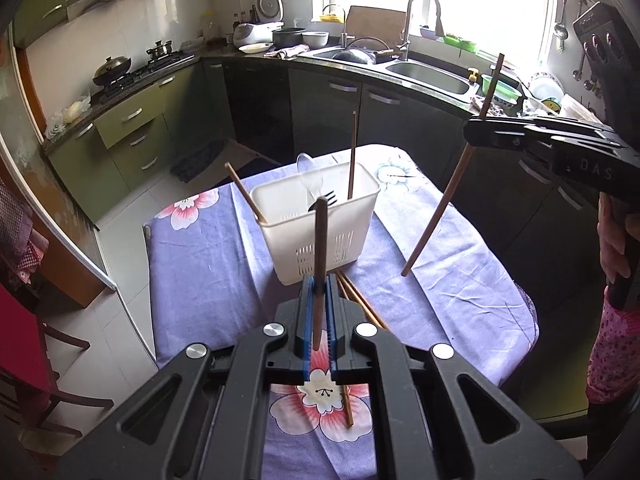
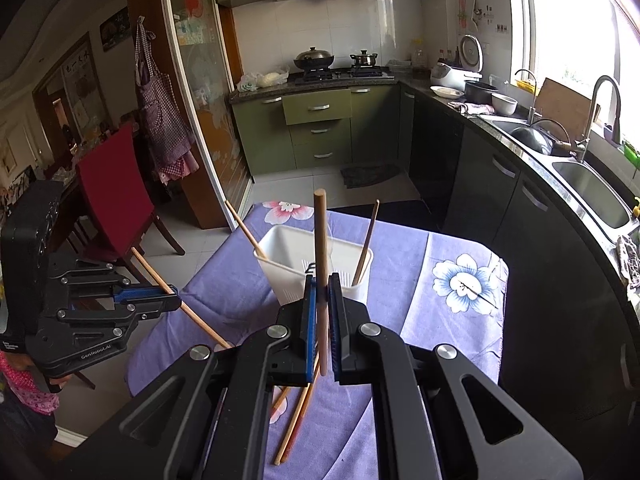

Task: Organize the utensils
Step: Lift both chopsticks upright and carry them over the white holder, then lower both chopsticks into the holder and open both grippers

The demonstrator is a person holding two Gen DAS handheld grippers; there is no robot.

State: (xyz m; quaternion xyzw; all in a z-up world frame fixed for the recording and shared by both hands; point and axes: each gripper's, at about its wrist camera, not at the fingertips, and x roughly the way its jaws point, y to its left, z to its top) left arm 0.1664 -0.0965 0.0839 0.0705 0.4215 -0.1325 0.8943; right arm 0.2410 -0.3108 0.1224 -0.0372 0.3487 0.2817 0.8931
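The left gripper (image 1: 319, 286) is clenched on a dark brown chopstick (image 1: 320, 240), which stands nearly upright between the blue pads (image 1: 307, 320); its upper end rises well above the fingertips, in front of the white utensil basket (image 1: 320, 236), and its lower end shows just below the pads. The right gripper (image 2: 322, 286) is likewise clamped on a light wooden chopstick (image 2: 321, 240) that runs up between its fingers, the top end clear above the tips and the bottom end poking out beneath them. Seen from the left wrist view, that stick hangs tilted in the air, off the purple floral tablecloth (image 1: 192, 264) and to the right of the basket. The basket stands on the cloth just beyond both grippers and holds two chopsticks, one leaning out at the left corner (image 1: 245, 198) and one upright at the right (image 1: 352, 156), along with a clear plastic spoon (image 1: 309, 178) and a black fork (image 1: 326, 199). More chopsticks (image 2: 298, 416) lie loose on the cloth near the basket's front, under the grippers. A hand (image 1: 616, 248) in a pink patterned sleeve grips the right handle.
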